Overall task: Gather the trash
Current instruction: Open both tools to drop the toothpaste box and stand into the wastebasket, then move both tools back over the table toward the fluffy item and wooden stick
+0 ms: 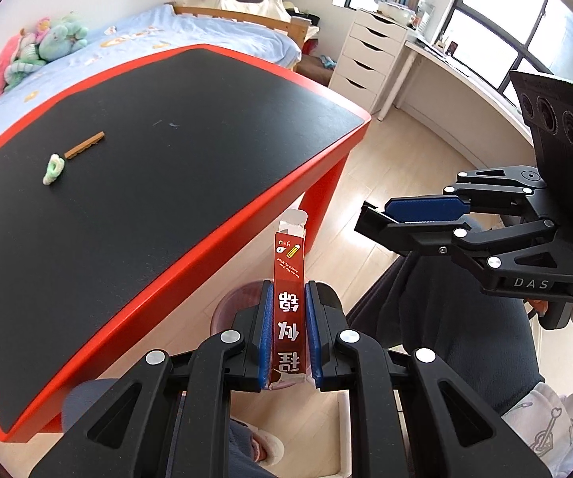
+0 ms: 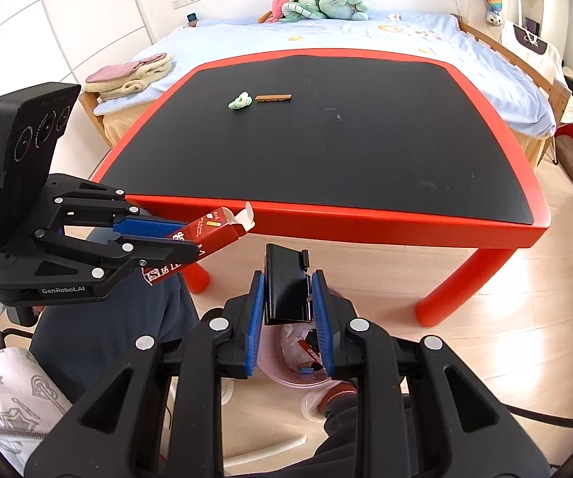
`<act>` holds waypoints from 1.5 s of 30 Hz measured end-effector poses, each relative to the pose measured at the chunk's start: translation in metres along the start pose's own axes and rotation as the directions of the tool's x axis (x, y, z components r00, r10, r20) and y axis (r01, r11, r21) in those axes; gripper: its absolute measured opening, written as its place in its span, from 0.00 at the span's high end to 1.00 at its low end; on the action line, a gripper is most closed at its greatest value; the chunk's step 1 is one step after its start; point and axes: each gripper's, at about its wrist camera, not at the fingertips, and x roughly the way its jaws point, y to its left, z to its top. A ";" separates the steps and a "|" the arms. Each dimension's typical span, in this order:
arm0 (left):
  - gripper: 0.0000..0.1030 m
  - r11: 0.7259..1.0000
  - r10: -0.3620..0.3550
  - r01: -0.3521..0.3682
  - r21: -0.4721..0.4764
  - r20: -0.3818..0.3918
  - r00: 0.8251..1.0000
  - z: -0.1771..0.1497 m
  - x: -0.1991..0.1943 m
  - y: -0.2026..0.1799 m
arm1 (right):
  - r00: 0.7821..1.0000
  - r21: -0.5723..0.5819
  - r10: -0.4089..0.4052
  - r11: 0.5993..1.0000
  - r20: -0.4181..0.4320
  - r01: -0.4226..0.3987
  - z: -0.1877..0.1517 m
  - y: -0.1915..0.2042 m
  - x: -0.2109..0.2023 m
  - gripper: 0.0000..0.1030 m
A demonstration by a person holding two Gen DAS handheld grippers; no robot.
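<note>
Right wrist view showed the red-rimmed black table (image 2: 326, 151) ahead, with a green scrap (image 2: 240, 100) and a brown strip (image 2: 273, 98) lying just beside each other on it. Below, over the pink bin (image 2: 286, 374), my right gripper (image 2: 289, 298) tilted downward, clamped on a black box (image 2: 286, 286). My left gripper (image 1: 286, 330), angled down likewise, pinched a red carton (image 1: 289, 298) off the table's near edge.

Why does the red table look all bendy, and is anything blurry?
Left wrist view: the fisheye lens bows the table edge and darkens the corners; the windows glare white. Right wrist view: same curving, soft even daylight, everything sharp, even the black box.
</note>
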 end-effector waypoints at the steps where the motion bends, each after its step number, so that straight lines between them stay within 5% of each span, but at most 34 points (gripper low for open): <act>1: 0.85 1.000 0.001 -0.001 0.003 0.000 1.000 0.001 0.000 -0.001 | 1.000 0.000 0.002 1.000 0.001 -0.002 -0.001 0.001 0.000 0.77; 9: 0.81 1.000 -0.012 0.012 0.012 -0.001 1.000 0.001 0.002 -0.002 | 1.000 0.015 0.026 1.000 -0.003 -0.026 -0.006 -0.003 0.000 0.75; 10: 0.77 1.000 -0.004 0.004 0.010 -0.002 1.000 0.001 0.003 -0.001 | 1.000 0.021 0.024 0.999 -0.008 -0.024 -0.006 -0.004 0.001 0.63; 12: 0.34 1.000 0.010 -0.010 0.001 0.006 1.000 0.001 0.003 0.002 | 1.000 0.028 0.014 1.000 -0.005 -0.014 -0.008 -0.006 0.002 0.32; 15: 0.13 1.000 0.025 -0.025 -0.016 0.037 0.999 0.002 -0.001 0.005 | 1.000 0.052 0.004 0.999 0.003 -0.004 -0.008 -0.010 0.001 0.15; 22: 0.07 0.997 0.063 -0.060 -0.056 0.047 0.997 0.000 -0.008 0.014 | 1.000 0.071 0.003 0.997 0.003 -0.004 -0.008 -0.012 0.001 0.04; 35: 0.07 0.990 0.104 -0.098 -0.104 0.057 0.993 0.001 -0.018 0.030 | 1.000 0.054 0.020 0.998 0.011 -0.021 0.004 -0.008 0.004 0.03; 45: 0.07 0.976 0.178 -0.164 -0.144 0.089 0.980 0.019 -0.037 0.071 | 0.997 -0.041 0.070 0.997 0.033 -0.069 0.056 -0.003 0.012 0.03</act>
